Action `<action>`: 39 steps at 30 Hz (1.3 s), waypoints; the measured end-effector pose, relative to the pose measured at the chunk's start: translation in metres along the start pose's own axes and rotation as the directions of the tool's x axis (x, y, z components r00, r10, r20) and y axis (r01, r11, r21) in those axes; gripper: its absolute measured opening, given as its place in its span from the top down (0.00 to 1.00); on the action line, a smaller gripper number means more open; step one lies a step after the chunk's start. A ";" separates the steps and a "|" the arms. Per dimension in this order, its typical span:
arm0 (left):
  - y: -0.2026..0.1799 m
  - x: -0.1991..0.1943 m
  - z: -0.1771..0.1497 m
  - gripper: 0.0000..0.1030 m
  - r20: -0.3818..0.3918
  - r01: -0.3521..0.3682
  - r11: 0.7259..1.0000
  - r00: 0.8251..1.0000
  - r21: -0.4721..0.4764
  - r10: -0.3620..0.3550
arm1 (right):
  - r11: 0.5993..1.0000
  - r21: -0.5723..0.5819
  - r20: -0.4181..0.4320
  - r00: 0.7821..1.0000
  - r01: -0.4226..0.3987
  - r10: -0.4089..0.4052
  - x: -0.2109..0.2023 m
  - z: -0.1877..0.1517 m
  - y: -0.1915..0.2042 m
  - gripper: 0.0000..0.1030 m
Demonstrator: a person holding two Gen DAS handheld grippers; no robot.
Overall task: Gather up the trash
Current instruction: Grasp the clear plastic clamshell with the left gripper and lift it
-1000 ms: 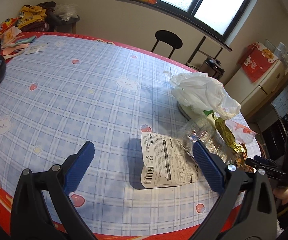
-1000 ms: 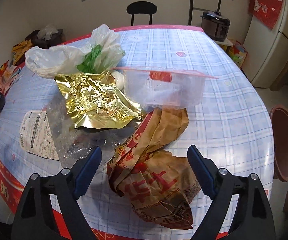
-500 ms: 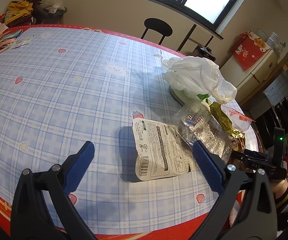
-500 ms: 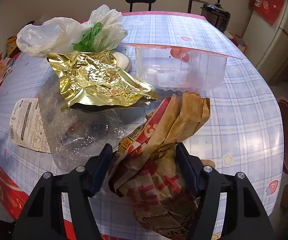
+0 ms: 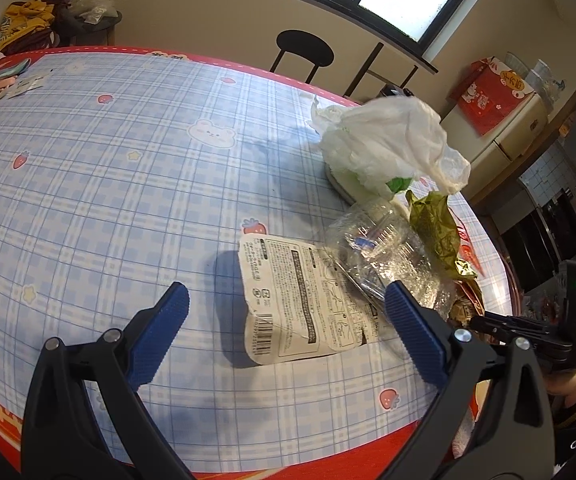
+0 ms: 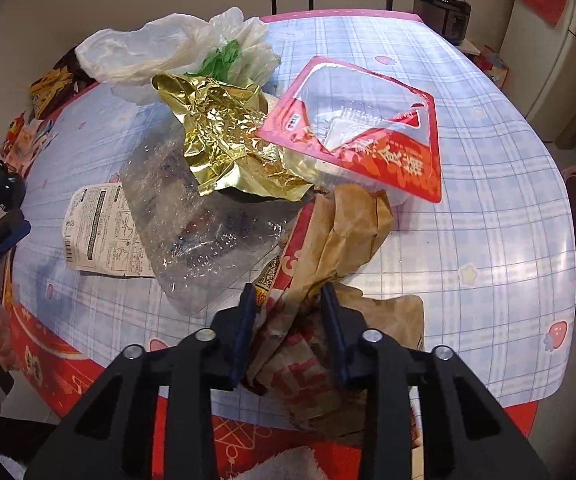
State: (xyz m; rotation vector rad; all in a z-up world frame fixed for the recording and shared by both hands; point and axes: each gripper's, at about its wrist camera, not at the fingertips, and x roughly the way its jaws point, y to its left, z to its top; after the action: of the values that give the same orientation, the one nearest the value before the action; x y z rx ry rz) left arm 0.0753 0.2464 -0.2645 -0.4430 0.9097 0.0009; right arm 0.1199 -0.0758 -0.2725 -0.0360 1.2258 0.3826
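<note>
Brown paper is what your right hand-held gripper has between its pads: the jaws have just been closing and now pinch a bunched fold of the crumpled paper takeaway bag, printed in red. Confirm the grip holds more than one thin layer before lifting, since a single ply is likely to tear or slip. Raise the bag slowly; its upper end lies against the gold foil wrapper and the clear red-rimmed plastic tray, and a fast pull could drag either across the surface

Keep your left hand-held gripper as it is, jaws wide and holding nothing, hovering over the white printed packet that lies flat near the surface edge. That packet looks like the sensible next pick; a flat item of this kind probably needs an approach from its curled edge

The bag itself is heavily creased, tan with red lettering and a small printed code, soft and compressible. It sits at the near edge of the surface, beside the crushed clear plastic wrap and in front of the white plastic bag
</note>
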 end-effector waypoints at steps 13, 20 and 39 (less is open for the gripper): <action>-0.027 0.016 -0.004 0.07 -0.032 0.034 0.999 0.999 0.040 -0.033 | 0.998 0.024 0.016 0.998 -0.056 0.056 -0.021 -0.019 -0.015 0.85; -0.038 0.036 -0.014 0.25 -0.119 0.146 0.987 0.981 -0.061 -0.153 | 0.997 0.049 0.065 0.996 -0.062 0.058 -0.039 -0.025 -0.024 0.85; -0.060 0.122 -0.063 0.32 -0.132 0.255 0.781 0.909 -0.570 -0.394 | 0.999 0.026 0.084 0.996 -0.043 0.040 -0.050 -0.016 -0.072 0.85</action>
State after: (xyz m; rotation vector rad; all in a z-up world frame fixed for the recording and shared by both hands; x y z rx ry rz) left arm 0.1141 0.1463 -0.3691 -1.1580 1.0635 -0.1216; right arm 0.1131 -0.1600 -0.2450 0.0293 1.1501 0.3995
